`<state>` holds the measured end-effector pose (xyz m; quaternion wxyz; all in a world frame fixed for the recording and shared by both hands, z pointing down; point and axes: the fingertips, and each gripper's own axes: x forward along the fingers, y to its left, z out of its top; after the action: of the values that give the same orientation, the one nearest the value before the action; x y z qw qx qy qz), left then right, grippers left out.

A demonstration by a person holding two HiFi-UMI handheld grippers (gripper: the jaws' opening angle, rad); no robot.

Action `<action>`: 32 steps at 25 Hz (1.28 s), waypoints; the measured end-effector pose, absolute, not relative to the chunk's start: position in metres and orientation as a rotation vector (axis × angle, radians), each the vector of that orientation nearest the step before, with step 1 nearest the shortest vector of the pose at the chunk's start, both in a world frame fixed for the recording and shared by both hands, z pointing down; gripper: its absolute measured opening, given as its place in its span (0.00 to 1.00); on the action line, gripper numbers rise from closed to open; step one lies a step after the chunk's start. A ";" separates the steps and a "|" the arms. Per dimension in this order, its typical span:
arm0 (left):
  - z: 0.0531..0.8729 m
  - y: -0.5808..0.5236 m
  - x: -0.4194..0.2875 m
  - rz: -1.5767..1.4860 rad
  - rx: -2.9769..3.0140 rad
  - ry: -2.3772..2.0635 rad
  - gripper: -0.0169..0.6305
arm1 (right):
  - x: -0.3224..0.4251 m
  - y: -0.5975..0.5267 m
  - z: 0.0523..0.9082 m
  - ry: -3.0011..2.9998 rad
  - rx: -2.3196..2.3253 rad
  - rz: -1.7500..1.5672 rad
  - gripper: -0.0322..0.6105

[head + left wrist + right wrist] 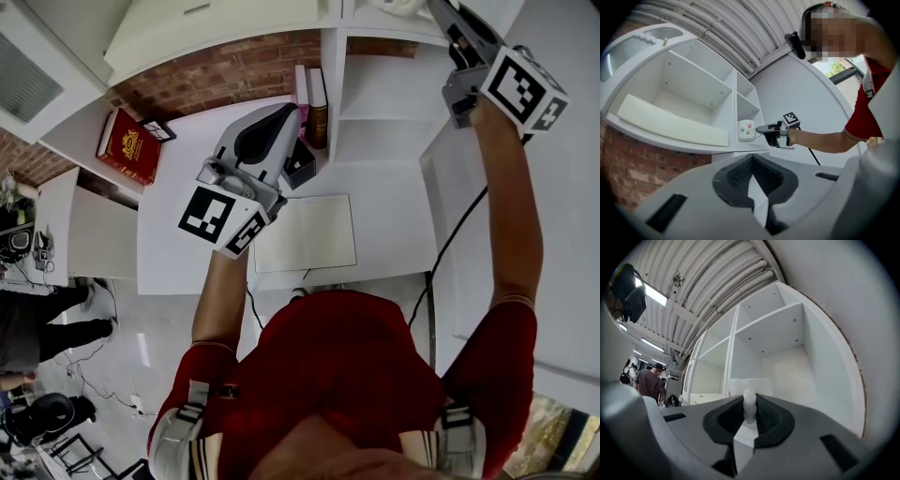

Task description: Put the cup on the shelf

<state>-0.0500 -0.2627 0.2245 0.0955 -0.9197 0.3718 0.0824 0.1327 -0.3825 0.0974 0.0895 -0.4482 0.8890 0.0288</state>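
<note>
On the lowest shelf of a narrow compartment in a white wall unit is the cup, white with small coloured dots. It stands upright at the shelf's front edge; whether its base rests on the board cannot be told. The cup's handle points out towards the right gripper, whose jaws are closed on it, with the white handle pinched between the dark pads. From the right gripper view, the cup's body shows just beyond the jaws, with the compartment's back wall and an upper shelf behind it.

The left gripper is well apart from the cup, lower and to the left, pointing up at the unit. Its jaws are closed with nothing between them. The head view shows it raised over a white bench.

A pale sheet lies flat on the bench below the left gripper. A red book lies at the bench's far left. Two books stand upright against the unit's divider. A brick wall backs the bench. The person wears a red shirt, and a black cable hangs below the right arm.
</note>
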 end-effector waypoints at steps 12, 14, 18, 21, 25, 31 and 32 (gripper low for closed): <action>0.231 -0.275 -0.060 0.251 -2.740 1.100 0.03 | 0.122 -0.413 0.108 2.666 -1.389 0.049 0.11; 0.232 -0.276 -0.062 0.252 -2.741 1.102 0.03 | 0.121 -0.416 0.110 2.669 -1.396 0.046 0.11; 0.233 -0.279 -0.064 0.255 -2.743 1.108 0.03 | 0.119 -0.420 0.111 2.679 -1.395 0.040 0.11; 0.235 -0.279 -0.065 0.258 -2.744 1.112 0.03 | 0.117 -0.420 0.110 2.694 -1.392 0.038 0.11; 0.238 -0.282 -0.065 0.257 -2.751 1.109 0.03 | 0.116 -0.422 0.112 2.702 -1.407 0.059 0.12; 0.242 -0.285 -0.062 0.249 -2.764 1.104 0.03 | 0.118 -0.418 0.105 2.703 -1.377 0.113 0.27; 0.242 -0.285 -0.062 0.247 -2.766 1.101 0.03 | 0.119 -0.416 0.103 2.703 -1.376 0.132 0.28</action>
<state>-0.0616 -0.2850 0.2420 0.0771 -0.9231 0.3676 0.0824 0.1188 -0.4162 0.1028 0.0527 -0.4527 0.8890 0.0435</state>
